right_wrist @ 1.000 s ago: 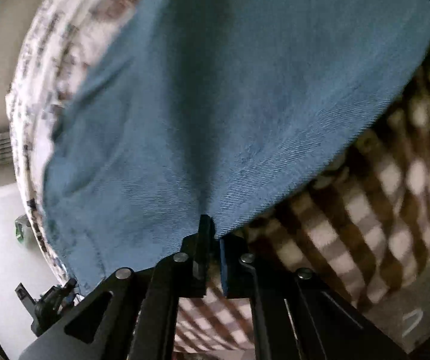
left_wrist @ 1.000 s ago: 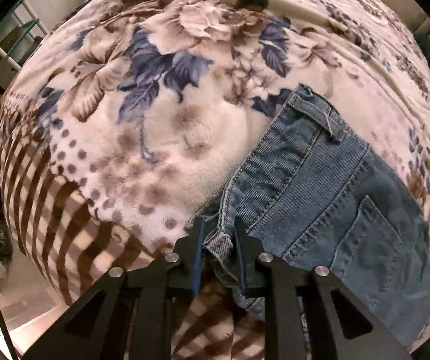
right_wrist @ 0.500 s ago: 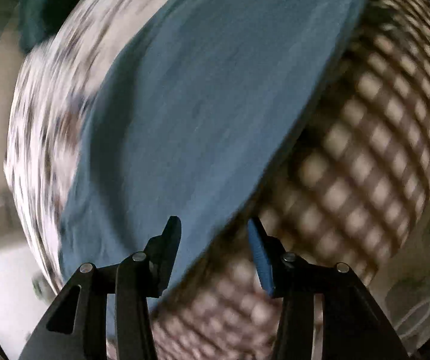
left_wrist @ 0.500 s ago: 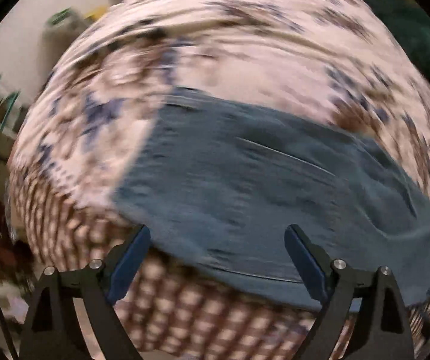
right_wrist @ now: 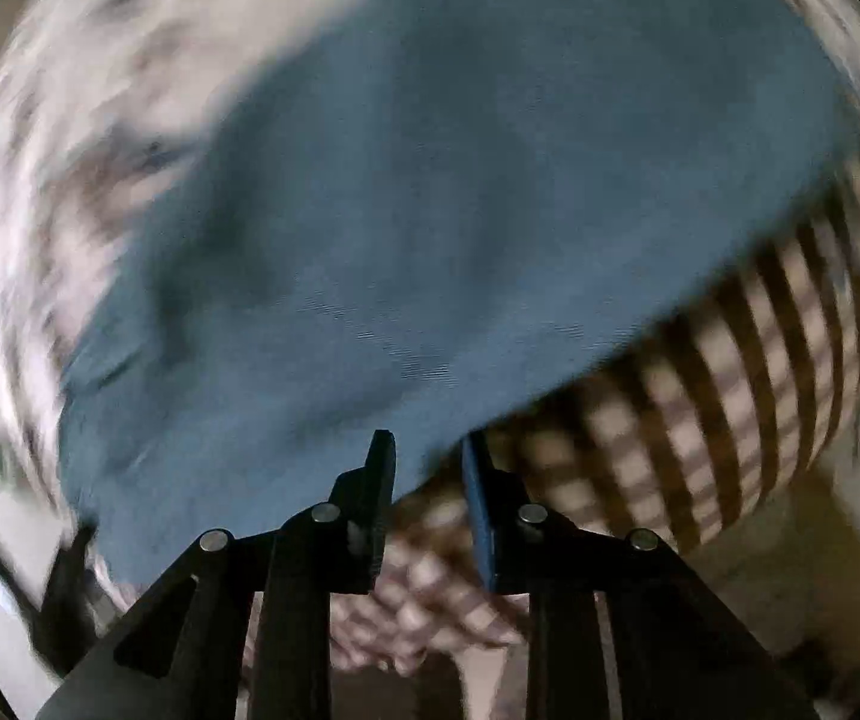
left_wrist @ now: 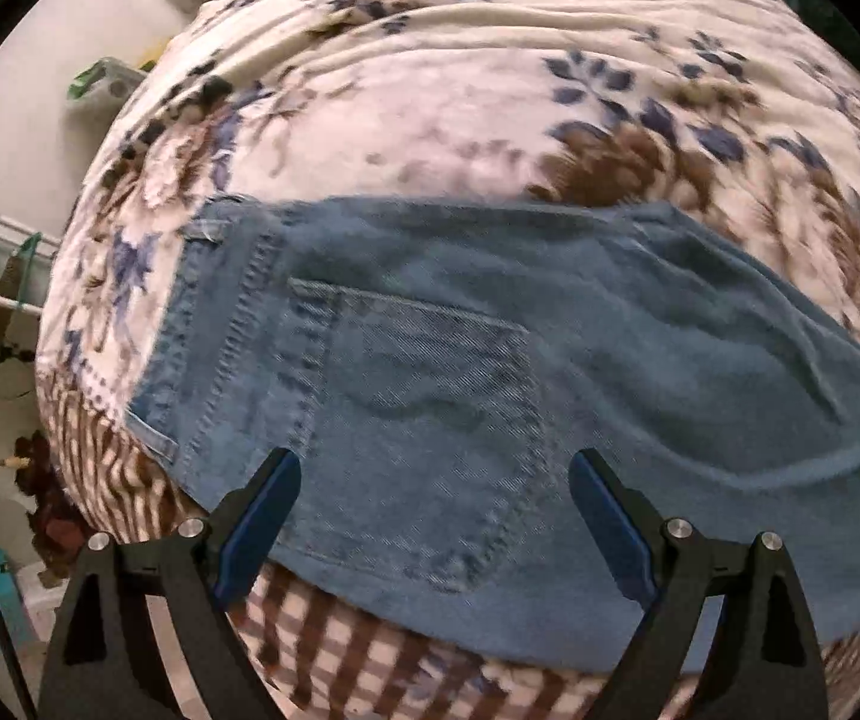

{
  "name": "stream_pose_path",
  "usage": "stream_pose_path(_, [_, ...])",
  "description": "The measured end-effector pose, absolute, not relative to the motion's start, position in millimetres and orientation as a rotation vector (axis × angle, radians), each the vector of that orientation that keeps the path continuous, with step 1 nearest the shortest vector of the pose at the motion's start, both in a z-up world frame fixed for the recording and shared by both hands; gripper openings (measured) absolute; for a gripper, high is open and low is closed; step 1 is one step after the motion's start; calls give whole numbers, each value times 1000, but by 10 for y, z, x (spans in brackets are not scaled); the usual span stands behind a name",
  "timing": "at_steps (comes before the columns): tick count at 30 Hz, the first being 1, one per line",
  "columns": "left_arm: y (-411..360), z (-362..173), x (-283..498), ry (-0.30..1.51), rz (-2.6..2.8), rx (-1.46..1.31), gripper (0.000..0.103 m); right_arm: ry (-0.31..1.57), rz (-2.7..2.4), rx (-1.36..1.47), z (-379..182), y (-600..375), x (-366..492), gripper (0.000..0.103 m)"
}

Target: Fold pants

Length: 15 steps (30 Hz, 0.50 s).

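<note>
Pants (left_wrist: 460,372): blue denim jeans lying flat on the bed (left_wrist: 490,90), near its checked front edge; back pocket up, waistband toward the left side
Left gripper (left_wrist: 430,480): jaws released, spread wide above the pocket; nothing between them
Right gripper (right_wrist: 427,462): jaws part-way apart and just been closing; hem edge of the pants between them, no clamp visible; view blurred
Risk: fold may spring open, stiff denim resists creasing; a late pinch could drag the edge off the bed
Materials: heavy twill, double-stitched seams; plush floral blanket, brown check border; soft, yielding base
</note>
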<state>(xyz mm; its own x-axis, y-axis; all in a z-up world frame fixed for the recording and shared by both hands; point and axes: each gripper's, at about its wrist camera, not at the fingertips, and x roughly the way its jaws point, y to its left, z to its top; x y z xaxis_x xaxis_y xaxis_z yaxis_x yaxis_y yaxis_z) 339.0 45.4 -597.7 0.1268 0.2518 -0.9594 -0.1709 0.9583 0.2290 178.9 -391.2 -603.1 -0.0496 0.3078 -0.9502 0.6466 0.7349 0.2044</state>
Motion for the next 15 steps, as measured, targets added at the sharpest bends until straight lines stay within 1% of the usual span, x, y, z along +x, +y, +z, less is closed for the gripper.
stream_pose_path(1, [505,-6001,3446,1411,340,74,92,1646,-250,725,-5903,-3761,1973,38])
stream_pose_path(2, [538,-6016,3483,1413,355,74,92,1642,-187,705,-5830,-3635,2125,43])
stream_pose_path(3, [565,-6032,3521,1416,369,75,92,1643,-99,703,-5778,-3456,2341,55])
stream_pose_path(4, [603,-6056,3579,1419,389,79,92,1651,7,711,-5778,-3226,2640,61])
stream_pose_path(6, [667,-6112,3700,1426,399,82,92,1659,155,720,-5858,-2822,3116,61])
stream_pose_path(8, [732,-6185,3834,1446,404,99,92,1700,269,652,-6076,-2274,3725,61])
stream_pose_path(11, [848,-6251,3968,1452,403,89,92,1751,347,551,-6409,-1747,4338,61])
stream_pose_path(14, [941,-6313,4048,1477,379,49,92,1877,412,422,-6813,-1362,4625,61])
stream_pose_path(15, [954,-6327,4060,1481,370,41,92,1927,404,352,-6937,-1272,4666,57])
